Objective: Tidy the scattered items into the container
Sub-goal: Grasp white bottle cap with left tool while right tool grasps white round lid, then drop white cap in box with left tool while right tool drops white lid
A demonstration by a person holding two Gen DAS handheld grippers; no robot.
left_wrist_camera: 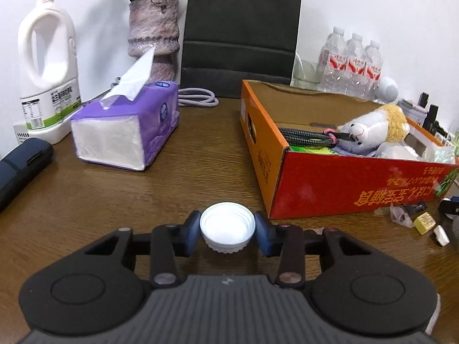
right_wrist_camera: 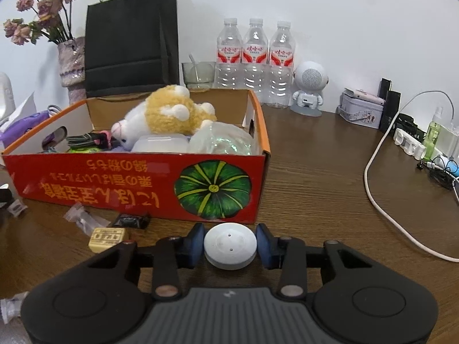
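My left gripper (left_wrist_camera: 227,230) is shut on a white screw cap (left_wrist_camera: 227,223), open side up, low over the wooden table and just left of the red and orange cardboard box (left_wrist_camera: 344,183). My right gripper (right_wrist_camera: 230,245) is shut on a white round puck (right_wrist_camera: 230,246) in front of the same box (right_wrist_camera: 114,177). The box holds a plush toy (right_wrist_camera: 166,117), a braided cable (left_wrist_camera: 307,137) and plastic bags. On the table by the box's front lie a yellow block (right_wrist_camera: 107,238), a black packet (right_wrist_camera: 130,220) and a clear wrapper (right_wrist_camera: 83,218).
A purple tissue pack (left_wrist_camera: 129,132), a white jug (left_wrist_camera: 47,66), a vase (left_wrist_camera: 153,34) and a black bag (left_wrist_camera: 241,28) stand at the back left. Three water bottles (right_wrist_camera: 255,60), a white speaker figure (right_wrist_camera: 308,89), a tin (right_wrist_camera: 361,111) and a white cable (right_wrist_camera: 381,200) occupy the right.
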